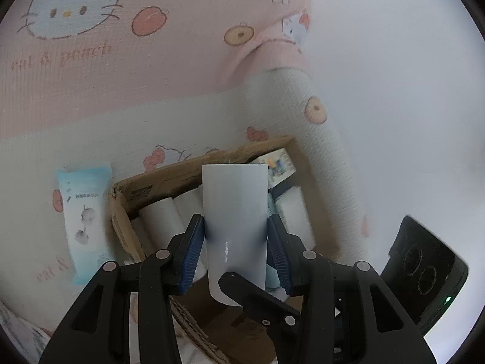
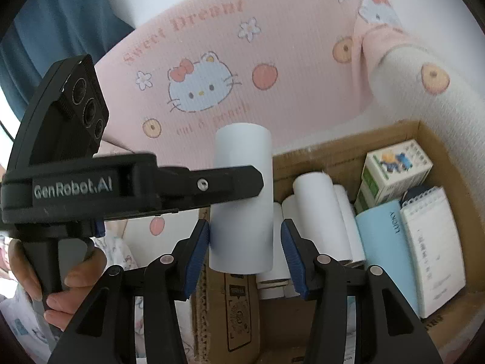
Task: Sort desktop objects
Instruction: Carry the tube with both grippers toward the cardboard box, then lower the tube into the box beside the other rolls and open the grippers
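Above the cardboard box [image 2: 348, 148], the left gripper [image 1: 236, 242] pinches a white roll [image 1: 235, 212] while the right gripper [image 2: 245, 251] jaws stand spread; lowering it upright beside its fellows looks wisest.

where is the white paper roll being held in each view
Left wrist view: the white paper roll stands upright at centre, clamped between the left gripper pads.
Right wrist view: the same roll is at centre, with the right gripper jaws around its lower part, the right-hand pad clear of it.
Shared landmark: the cardboard box behind it.
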A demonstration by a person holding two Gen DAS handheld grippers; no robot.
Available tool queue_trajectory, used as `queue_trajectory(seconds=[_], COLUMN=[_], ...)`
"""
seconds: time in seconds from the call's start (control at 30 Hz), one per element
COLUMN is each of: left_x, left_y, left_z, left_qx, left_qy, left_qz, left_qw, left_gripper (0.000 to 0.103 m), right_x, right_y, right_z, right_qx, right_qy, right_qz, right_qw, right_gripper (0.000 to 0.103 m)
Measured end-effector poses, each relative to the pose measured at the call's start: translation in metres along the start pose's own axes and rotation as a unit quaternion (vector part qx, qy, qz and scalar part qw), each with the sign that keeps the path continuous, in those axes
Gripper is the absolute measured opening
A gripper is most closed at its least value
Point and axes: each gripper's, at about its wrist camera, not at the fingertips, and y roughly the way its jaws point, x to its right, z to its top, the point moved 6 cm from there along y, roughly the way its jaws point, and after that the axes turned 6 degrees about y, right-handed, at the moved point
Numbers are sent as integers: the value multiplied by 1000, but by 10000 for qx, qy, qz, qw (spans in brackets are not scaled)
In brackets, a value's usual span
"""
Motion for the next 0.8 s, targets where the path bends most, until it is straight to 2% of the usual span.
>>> queue_trajectory(seconds=[0.17,0.3,0.47,0.7,0.8], left_x=[1,-3,-11,-14,-17], left_y=[20,32,39,41,34], left_z=[-3,-6,-7,-2,4], left_qx=[-377,-594,-685,-832,-749], left_qy=[141,12,-265,-196,-145], left_qz=[283,361,360,582,706], left_qw=[9988,9976,9966,9946,9946], left_gripper=[47,47,47,47,47], right_x=[12,15,22,21,21], right_y=[13,16,28,36,40], right_z=[-4,-8,-11,-11,-11], right_qx=[-163,-237,-405,-495,-537], right_qy=[-127,-283,-587,-725,-764], right_qz=[-172,-328,-666,-851,-904], right_qw=[9996,9988,9952,9925,9915], right_gripper=[46,44,40,39,38])
